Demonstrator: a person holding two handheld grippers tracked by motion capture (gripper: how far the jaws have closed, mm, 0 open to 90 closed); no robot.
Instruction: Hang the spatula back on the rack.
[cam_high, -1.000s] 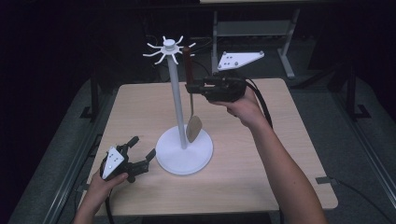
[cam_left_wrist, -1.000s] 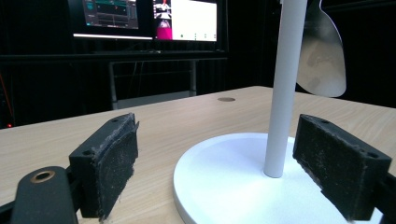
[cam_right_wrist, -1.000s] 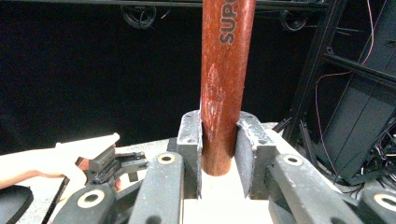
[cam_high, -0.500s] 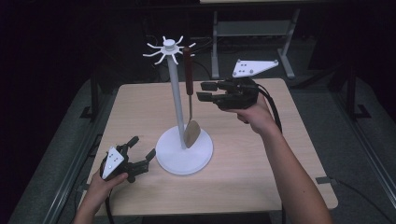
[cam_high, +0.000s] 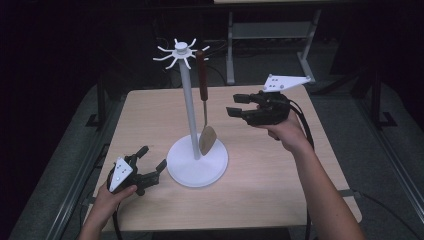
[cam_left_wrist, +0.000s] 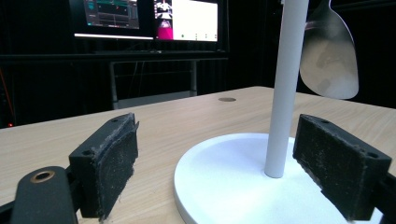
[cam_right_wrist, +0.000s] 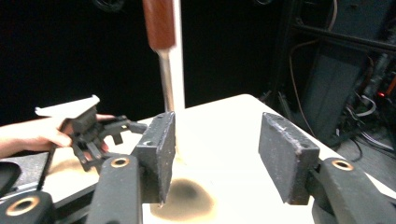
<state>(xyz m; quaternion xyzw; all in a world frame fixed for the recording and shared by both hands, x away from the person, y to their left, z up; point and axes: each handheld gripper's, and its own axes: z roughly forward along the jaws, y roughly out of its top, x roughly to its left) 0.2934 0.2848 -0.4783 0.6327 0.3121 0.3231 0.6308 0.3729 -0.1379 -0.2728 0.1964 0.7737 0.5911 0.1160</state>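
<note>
A white stand (cam_high: 189, 110) with a ring of hooks at its top rises from a round base (cam_high: 197, 162) at mid-table. From one hook hangs a spatula (cam_high: 201, 75) with a brown handle, its metal blade (cam_high: 207, 140) just above the base. My right gripper (cam_high: 233, 105) is open in the air to the right of the spatula, apart from it. My left gripper (cam_high: 153, 157) lies open on the table at the base's front left. In the left gripper view the pole (cam_left_wrist: 284, 93) and blade (cam_left_wrist: 329, 56) stand beyond the open jaws. The handle (cam_right_wrist: 159, 21) is ahead in the right gripper view.
The wooden table (cam_high: 260, 190) has bare room to the right and front of the stand. A metal frame (cam_high: 270, 35) stands behind the table. Lit monitors (cam_left_wrist: 144, 18) glow in the dark beyond the far edge, and a small hole (cam_left_wrist: 227, 99) marks the tabletop.
My right gripper has drawn back to the right, away from the spatula handle. The spatula has swung from a tilt to hang straight. My left gripper has not moved.
</note>
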